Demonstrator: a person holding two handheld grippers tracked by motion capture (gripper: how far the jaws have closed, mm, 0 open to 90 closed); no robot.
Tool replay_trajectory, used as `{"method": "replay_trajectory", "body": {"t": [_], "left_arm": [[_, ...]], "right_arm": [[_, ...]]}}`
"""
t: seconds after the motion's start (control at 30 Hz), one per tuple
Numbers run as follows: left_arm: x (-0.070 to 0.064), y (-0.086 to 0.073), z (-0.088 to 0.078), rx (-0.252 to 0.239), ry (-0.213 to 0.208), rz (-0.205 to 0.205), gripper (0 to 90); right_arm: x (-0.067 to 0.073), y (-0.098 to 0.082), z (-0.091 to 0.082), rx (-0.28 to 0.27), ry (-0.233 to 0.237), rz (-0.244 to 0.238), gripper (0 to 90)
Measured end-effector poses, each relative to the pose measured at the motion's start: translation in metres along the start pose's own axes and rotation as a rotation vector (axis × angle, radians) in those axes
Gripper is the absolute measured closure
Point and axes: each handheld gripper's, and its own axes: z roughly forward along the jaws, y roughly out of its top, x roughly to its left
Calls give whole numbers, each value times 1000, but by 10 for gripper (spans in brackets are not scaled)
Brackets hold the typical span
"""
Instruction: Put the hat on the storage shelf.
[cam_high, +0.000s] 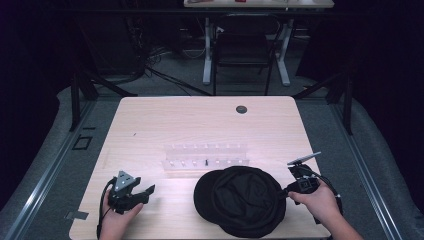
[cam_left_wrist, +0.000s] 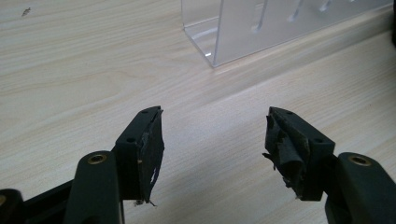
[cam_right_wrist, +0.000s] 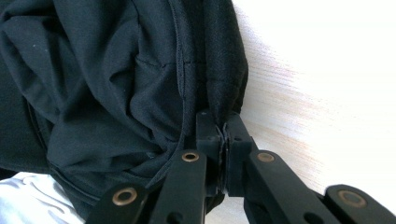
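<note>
Black cap (cam_high: 245, 201) edge pinched by right tool (cam_high: 286, 192), clear rack (cam_high: 206, 160) just behind, left tool (cam_high: 145, 192) spread

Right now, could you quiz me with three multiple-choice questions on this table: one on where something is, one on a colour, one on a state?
1. Where does the clear rack stand?
A. behind the cap
B. on the chair
C. under the cap

2. What colour is the cap?
A. red
B. black
C. white

3. How is the right gripper?
A. wide open
B. shut on the cap's edge
C. lying on the floor

Answers: 1 A, the high view shows it just beyond the cap. 2 B, its cloth is black throughout. 3 B, its fingers pinch the fabric edge.
</note>
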Motion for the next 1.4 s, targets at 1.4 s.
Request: {"method": "replay_trajectory", "body": {"t": [1.4], "left_arm": [[0,0,0,0,4,-1,372]], "right_arm": [[36,8,-49,-36,94,-12,881]]}}
